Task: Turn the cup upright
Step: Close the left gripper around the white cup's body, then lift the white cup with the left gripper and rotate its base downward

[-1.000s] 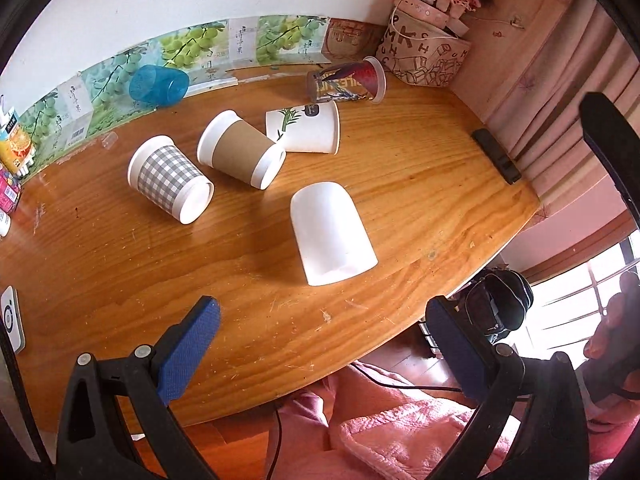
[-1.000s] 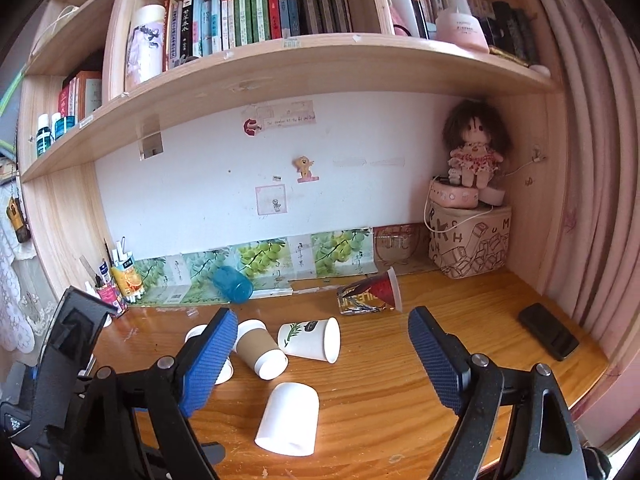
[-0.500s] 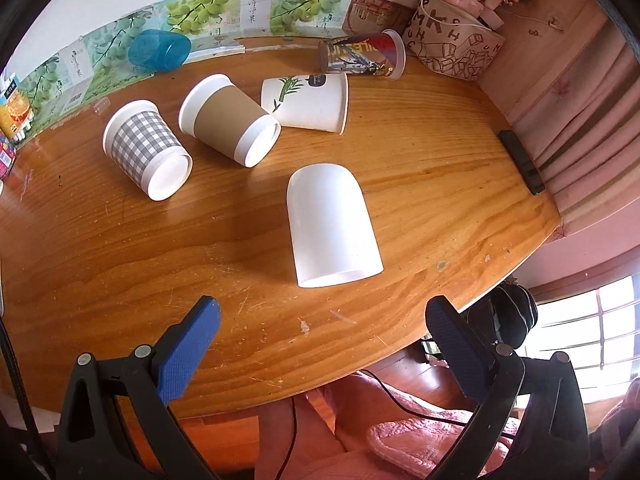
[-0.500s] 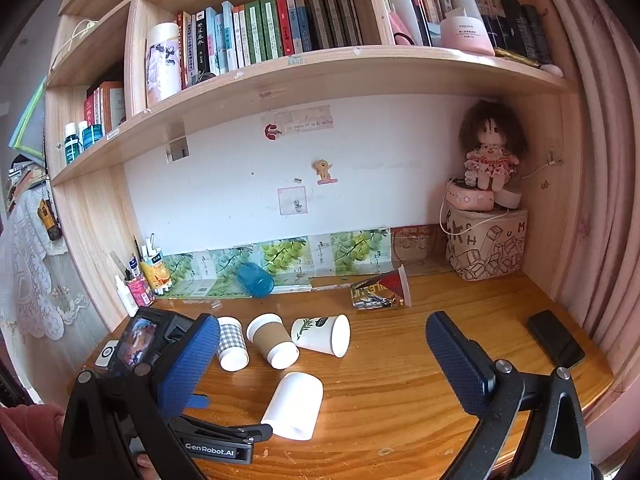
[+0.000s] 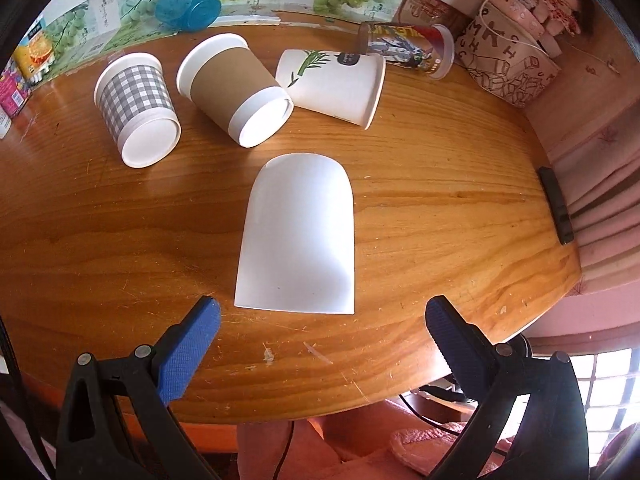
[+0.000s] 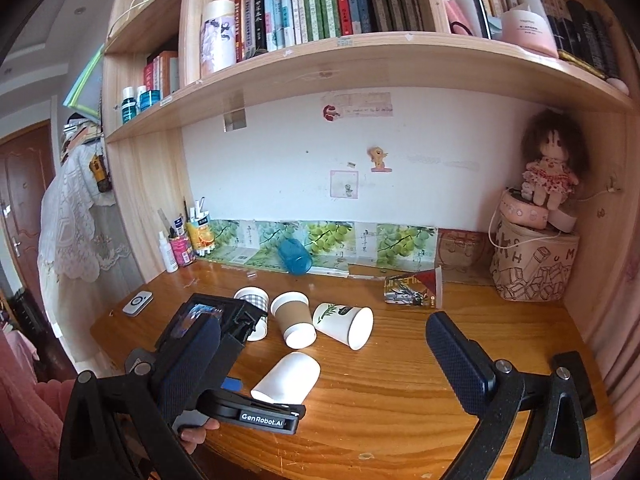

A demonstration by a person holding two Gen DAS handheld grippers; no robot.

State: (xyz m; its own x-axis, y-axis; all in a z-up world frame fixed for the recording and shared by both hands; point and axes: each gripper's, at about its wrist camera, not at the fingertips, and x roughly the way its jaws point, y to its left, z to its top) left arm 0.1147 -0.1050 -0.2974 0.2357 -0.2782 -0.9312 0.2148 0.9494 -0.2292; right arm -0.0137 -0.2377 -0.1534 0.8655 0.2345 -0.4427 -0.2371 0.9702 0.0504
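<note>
While the white cup (image 5: 298, 236) lies on its side, the wide-open, empty left tongs (image 5: 316, 320) must reach around it; the right tongs (image 6: 320, 344) are open and empty too.

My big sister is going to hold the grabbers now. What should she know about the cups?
Left gripper: jaws open, empty, poised just short of the plain white cup, lined up on its open end.
Right gripper: jaws open, empty, held back above the desk.
Cups: all six lie on their sides. The plain white cup is nearest; behind it are the checked cup, brown-sleeve cup and bamboo-print cup; the printed plastic cup and blue cup are by the wall.
Done: none upright.
Left: probably grip the white cup first and stand it up.
</note>
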